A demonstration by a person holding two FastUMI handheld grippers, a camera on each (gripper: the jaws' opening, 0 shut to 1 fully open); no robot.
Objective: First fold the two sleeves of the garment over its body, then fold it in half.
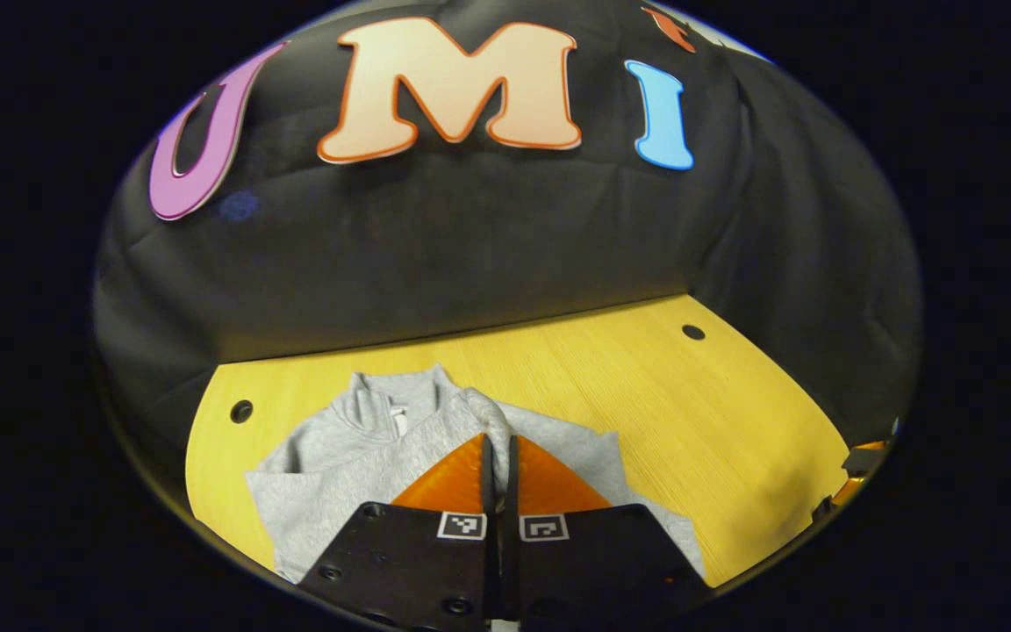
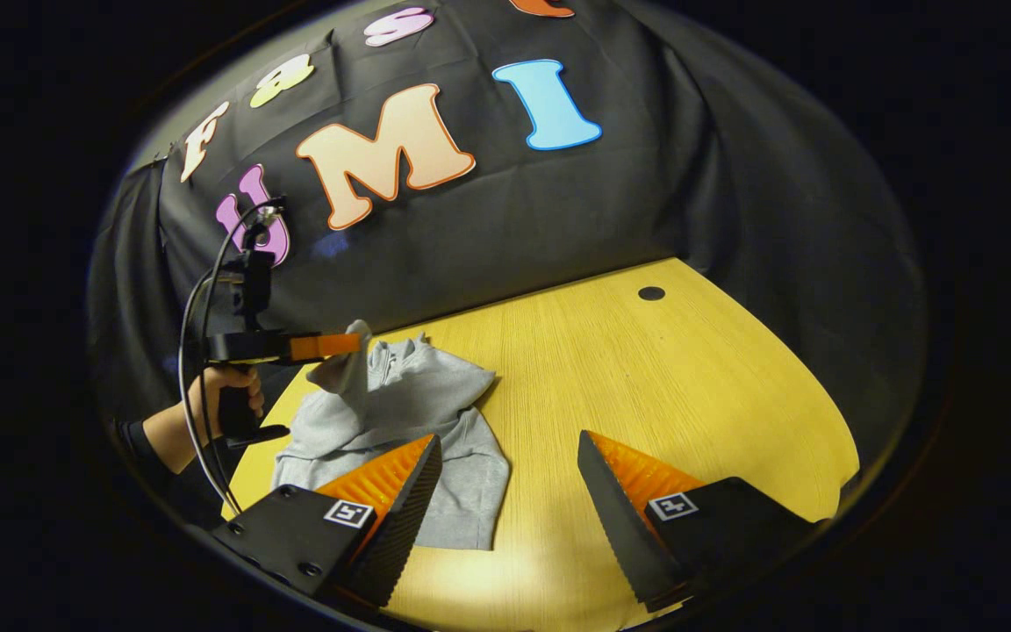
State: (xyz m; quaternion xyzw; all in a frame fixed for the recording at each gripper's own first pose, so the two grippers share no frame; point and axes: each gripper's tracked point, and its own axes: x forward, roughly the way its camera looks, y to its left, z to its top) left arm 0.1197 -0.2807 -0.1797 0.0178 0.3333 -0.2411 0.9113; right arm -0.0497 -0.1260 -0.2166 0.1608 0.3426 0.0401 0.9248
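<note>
A grey zip-neck garment [image 1: 339, 456] lies crumpled on the yellow wooden table [image 1: 716, 421]. My left gripper [image 1: 499, 446] is shut on a fold of its sleeve [image 1: 470, 411], which rises between the fingertips. In the right gripper view, the left gripper [image 2: 349, 344] is held by a hand [image 2: 225, 386] above the table's left edge, and the sleeve [image 2: 343, 370] hangs from its tip, lifted off the garment [image 2: 440, 391]. My right gripper [image 2: 510, 452] stands open over the table, its left finger above the garment's near hem, with nothing between its fingers.
The table [image 2: 663, 377] has round holes near its back corners [image 1: 241, 411] [image 1: 692, 332] [image 2: 651, 293]. Black cloth walls close it at the back and right. Bare wood stretches to the right of the garment. Part of the right gripper [image 1: 861, 470] shows at the table's right edge.
</note>
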